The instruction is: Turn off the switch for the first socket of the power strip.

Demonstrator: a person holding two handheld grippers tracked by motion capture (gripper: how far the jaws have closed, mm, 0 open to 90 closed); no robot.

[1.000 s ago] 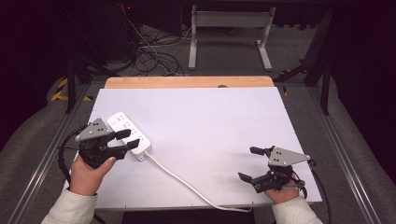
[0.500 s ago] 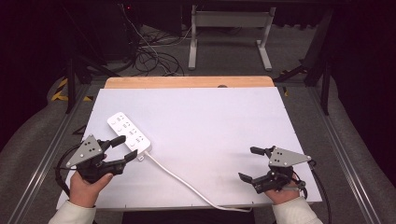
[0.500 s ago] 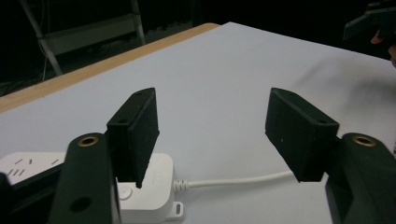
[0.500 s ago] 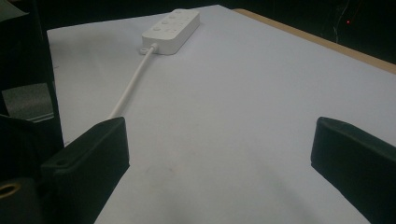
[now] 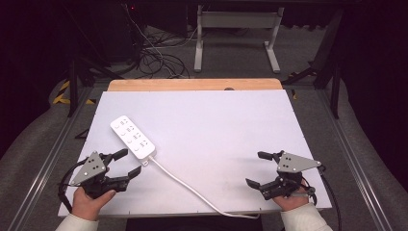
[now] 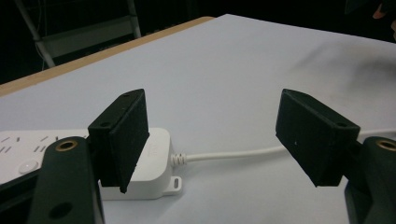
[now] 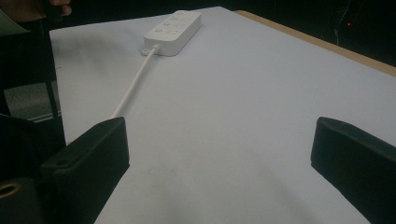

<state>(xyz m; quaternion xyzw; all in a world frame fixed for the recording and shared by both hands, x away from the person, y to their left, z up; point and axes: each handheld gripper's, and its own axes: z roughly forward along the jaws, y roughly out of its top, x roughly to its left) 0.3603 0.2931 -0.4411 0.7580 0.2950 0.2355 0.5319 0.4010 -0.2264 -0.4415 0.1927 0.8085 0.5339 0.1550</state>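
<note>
Left gripper [image 5: 128, 163] released, jaws just been opening, nothing between them; it sits just near-left of the power strip [image 5: 133, 137], not touching. Strip lies flat on the white table [image 5: 231, 125], left side, its cord [image 5: 192, 186] running to the near edge. Right gripper [image 5: 262, 169] also spread, empty, near-right corner.

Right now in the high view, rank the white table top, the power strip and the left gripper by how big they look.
1. White table top, largest by far.
2. Power strip and left gripper: they look alike in size, so no ranking between them.
</note>
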